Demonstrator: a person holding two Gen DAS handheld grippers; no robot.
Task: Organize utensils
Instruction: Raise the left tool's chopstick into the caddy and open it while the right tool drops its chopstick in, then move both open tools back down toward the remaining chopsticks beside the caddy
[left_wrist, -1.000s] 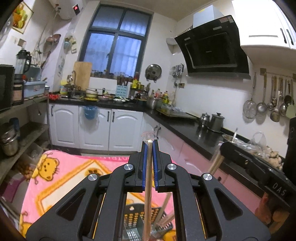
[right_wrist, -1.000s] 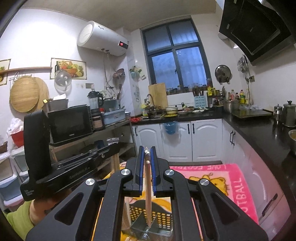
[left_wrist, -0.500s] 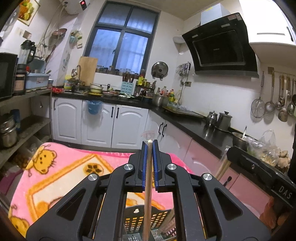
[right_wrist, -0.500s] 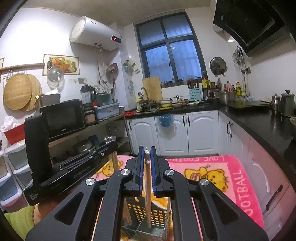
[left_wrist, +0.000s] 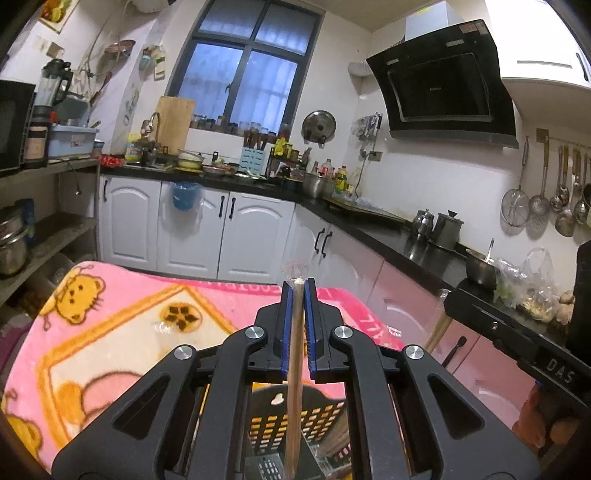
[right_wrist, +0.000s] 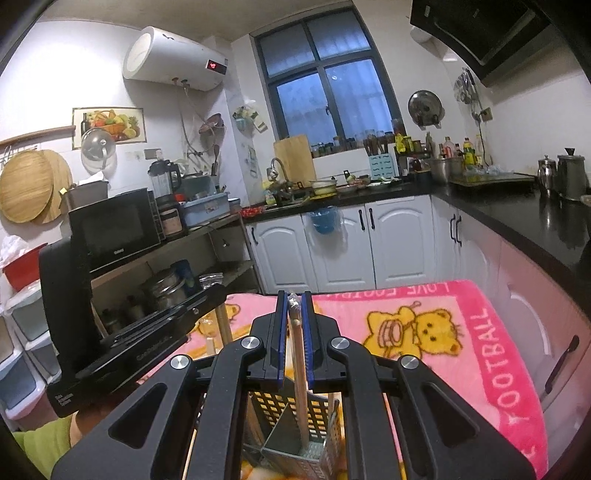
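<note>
My left gripper is shut on a thin wooden stick that hangs upright, its lower end down inside a dark perforated utensil holder. In the right wrist view my right gripper is shut on a second wooden stick, whose lower end stands in a compartment of the same holder, beside its inner divider. Each gripper shows in the other's view: the right one at the right edge, the left one at the left, both close above the holder.
The holder stands on a table covered by a pink cartoon-bear blanket. Black counters with white cabinets run behind and to the right. Open shelves with a microwave and pots stand at the left. A person's hand holds the right gripper.
Both grippers have sunk toward the table with their sticks. The holder now fills more of the bottom of each view and the sticks reach deeper into it.
</note>
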